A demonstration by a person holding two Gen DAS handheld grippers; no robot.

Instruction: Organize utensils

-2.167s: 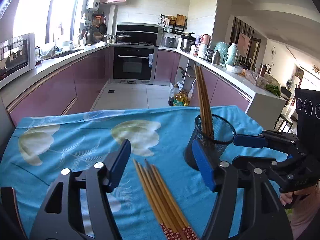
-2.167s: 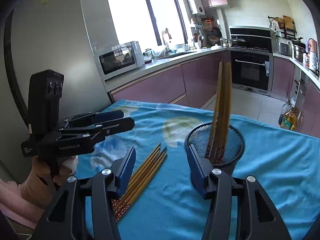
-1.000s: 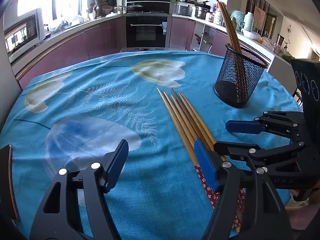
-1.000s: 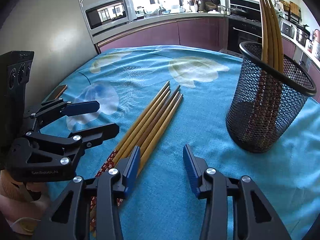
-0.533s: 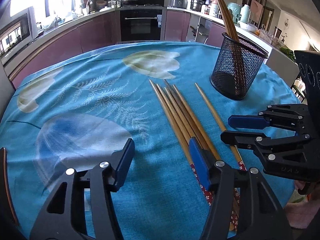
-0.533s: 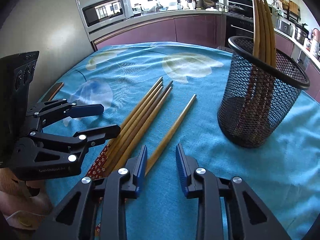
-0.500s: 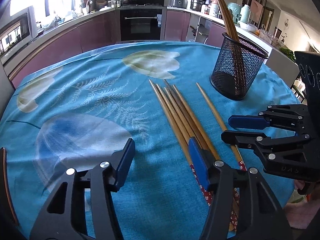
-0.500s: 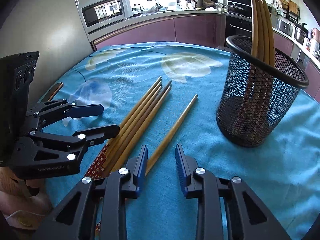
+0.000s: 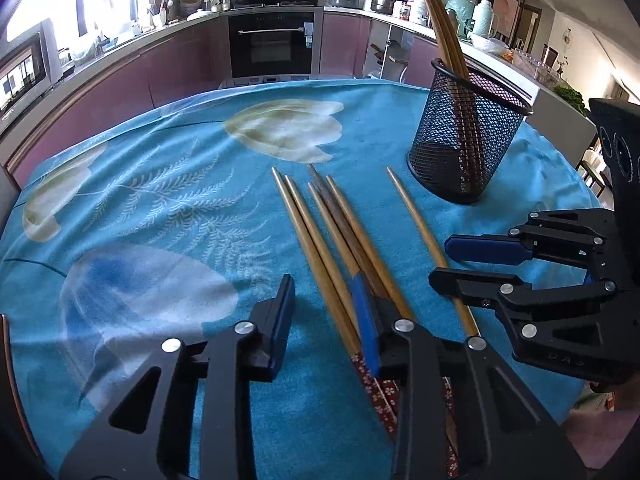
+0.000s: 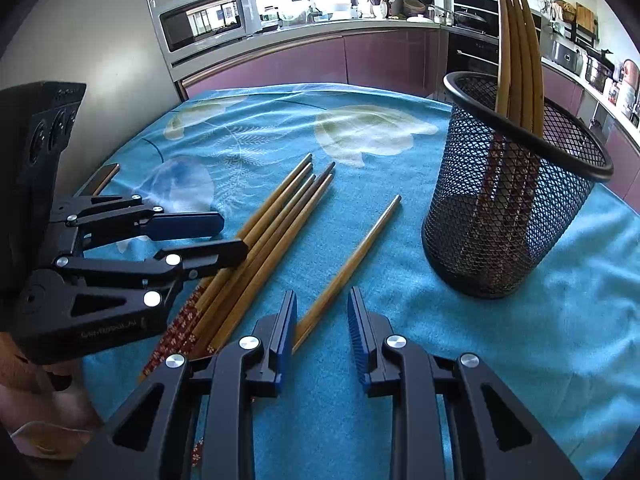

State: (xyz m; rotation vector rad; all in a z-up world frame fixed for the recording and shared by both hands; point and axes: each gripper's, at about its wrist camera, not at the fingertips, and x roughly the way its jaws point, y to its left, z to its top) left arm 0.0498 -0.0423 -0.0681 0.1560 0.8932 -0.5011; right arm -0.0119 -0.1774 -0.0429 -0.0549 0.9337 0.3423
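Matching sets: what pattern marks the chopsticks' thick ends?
Red with small white flowers on the chopsticks; right wrist view.

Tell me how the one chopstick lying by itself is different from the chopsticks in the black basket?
The lone chopstick lies flat on the blue cloth; the chopsticks in the basket stand nearly upright. It lies alone, apart from the rest, while those lean together inside the mesh basket. It sits between the right gripper's open jaws; those are nowhere near a gripper. Both look like tan wood, tapering to a thin tip.
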